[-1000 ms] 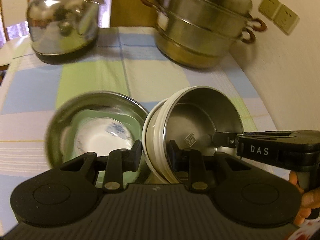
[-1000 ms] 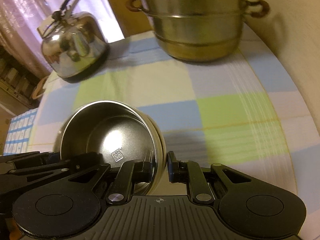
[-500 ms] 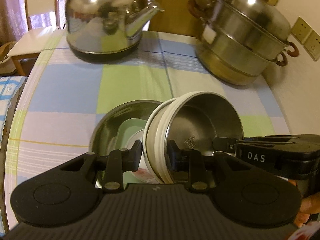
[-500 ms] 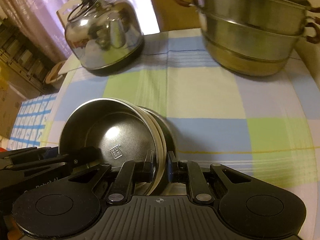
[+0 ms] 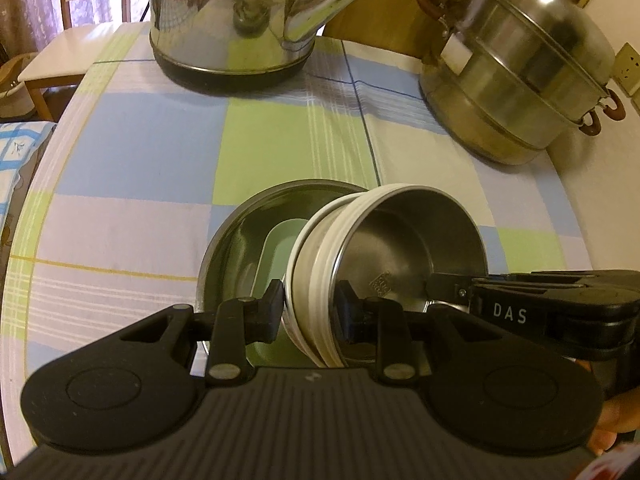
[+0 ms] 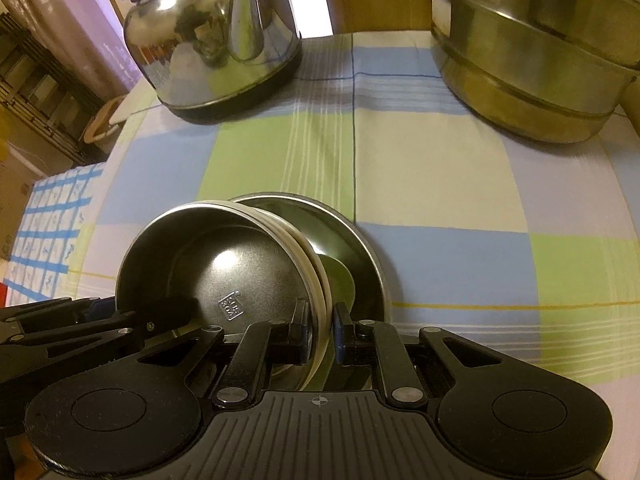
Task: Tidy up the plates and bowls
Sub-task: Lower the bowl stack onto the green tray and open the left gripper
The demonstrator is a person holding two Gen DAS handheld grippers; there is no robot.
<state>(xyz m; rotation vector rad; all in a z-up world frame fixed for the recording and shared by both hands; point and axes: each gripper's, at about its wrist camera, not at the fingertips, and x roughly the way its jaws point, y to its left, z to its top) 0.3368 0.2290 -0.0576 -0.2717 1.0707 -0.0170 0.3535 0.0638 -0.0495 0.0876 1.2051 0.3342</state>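
- Steel bowl (image 5: pixel 404 264), white-banded and rigid, hangs tilted over a wider steel dish (image 5: pixel 236 248) on the checked tablecloth (image 5: pixel 140 152).
- Your left gripper (image 5: pixel 310 314) and right gripper (image 6: pixel 320 326) each pinch opposite rims.
- Slick metal: keep both rim holds firm.

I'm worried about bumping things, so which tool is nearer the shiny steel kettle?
Left. The left tool clamps the rim of the white-banded steel bowl on the side toward the shiny steel kettle; the right tool grips the opposite rim, farther away.
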